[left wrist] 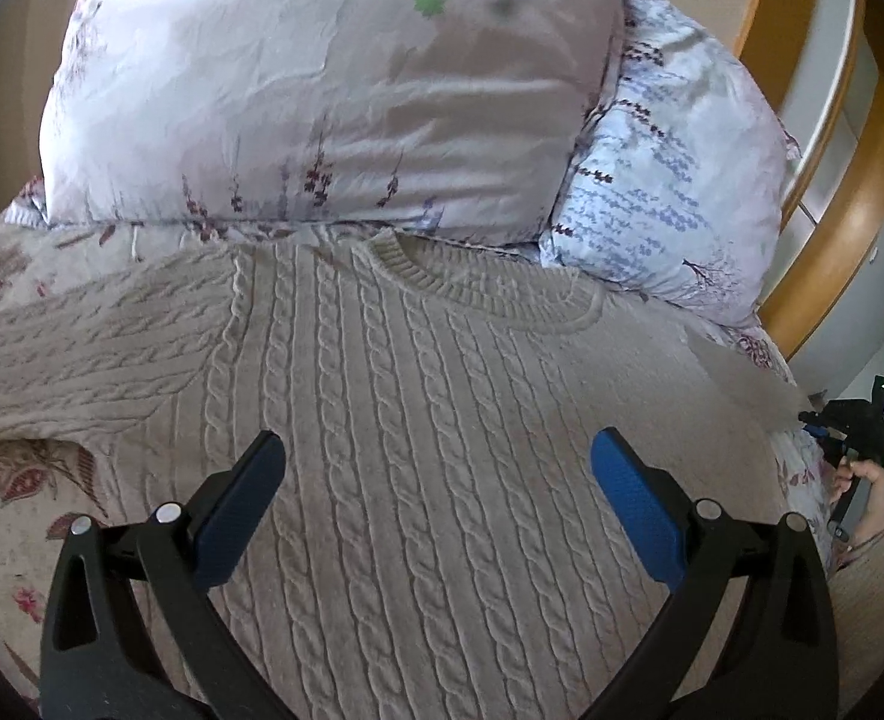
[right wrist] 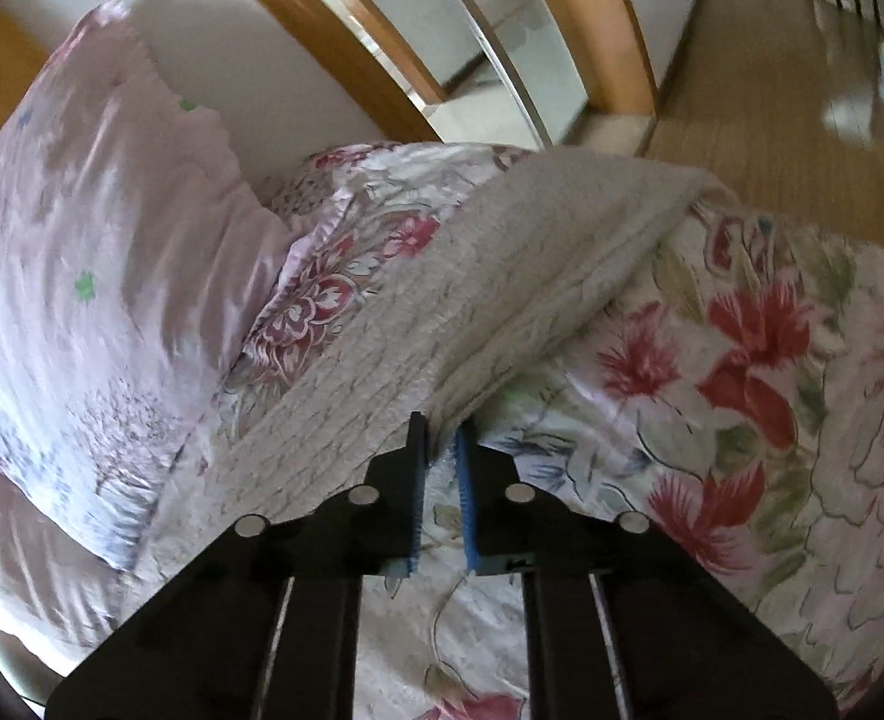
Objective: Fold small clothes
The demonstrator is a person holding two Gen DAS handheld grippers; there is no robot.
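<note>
Knit sweater (right wrist: 502,276) pinched by right tool (right wrist: 440,432), left tool (left wrist: 435,450) agape

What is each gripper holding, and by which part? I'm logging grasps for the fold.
The right gripper is shut on the sweater, pinching the edge of its sleeve. The left gripper is open above the sweater's body, holding nothing.

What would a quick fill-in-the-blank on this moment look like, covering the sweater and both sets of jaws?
The left gripper hovers over the sweater with its jaws ____.
The right gripper has its jaws shut on the sweater's ____.
The sweater's neckline points toward the ____.
The bedspread carries a ____ print.

Missing words: open; sleeve; pillows; floral
</note>
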